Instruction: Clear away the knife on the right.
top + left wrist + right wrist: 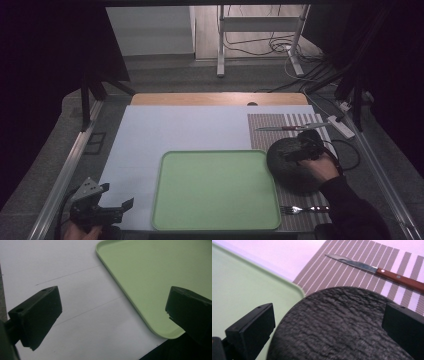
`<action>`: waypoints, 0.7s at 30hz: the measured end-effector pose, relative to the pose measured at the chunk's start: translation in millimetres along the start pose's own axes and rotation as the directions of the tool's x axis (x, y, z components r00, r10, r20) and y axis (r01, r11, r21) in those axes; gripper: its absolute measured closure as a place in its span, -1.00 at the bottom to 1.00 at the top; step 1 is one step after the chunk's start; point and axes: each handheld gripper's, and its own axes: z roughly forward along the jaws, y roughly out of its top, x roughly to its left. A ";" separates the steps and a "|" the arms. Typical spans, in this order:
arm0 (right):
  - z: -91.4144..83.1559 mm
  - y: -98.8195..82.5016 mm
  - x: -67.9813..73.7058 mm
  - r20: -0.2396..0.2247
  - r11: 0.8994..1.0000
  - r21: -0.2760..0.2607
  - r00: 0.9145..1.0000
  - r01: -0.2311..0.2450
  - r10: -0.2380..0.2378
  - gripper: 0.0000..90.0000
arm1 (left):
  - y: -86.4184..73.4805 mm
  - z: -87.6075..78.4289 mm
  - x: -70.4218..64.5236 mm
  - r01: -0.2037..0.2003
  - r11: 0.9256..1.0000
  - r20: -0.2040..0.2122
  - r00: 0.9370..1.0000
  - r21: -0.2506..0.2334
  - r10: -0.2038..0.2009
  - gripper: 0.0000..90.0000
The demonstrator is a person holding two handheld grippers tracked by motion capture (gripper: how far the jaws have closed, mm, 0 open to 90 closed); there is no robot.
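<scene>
Over dark plate, jaws wide.

Dim, dark-cornered high view — soft blur in both close views

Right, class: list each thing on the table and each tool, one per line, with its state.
Green tray: flat, empty.
Dark plate: on the striped mat, overlapping the tray's edge.
Knife: lying on the mat.
Fork: lying on the mat.
Left tool: open, empty.
Right tool: open, over the plate.
</scene>
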 end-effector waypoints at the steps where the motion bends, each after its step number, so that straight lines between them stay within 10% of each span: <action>1: 2.2 1.8 -1.9 0.007 1.000 0.004 1.000 -0.002 0.002 -1.00 | 0.0 0.0 -0.1 -0.001 1.000 -0.001 1.000 0.000 0.001 -0.99; 21: 41.5 29.0 -42.0 0.062 0.994 0.062 0.994 -0.092 0.089 -1.00 | 0.1 0.4 0.5 0.004 1.000 -0.001 1.000 0.004 -0.004 -0.99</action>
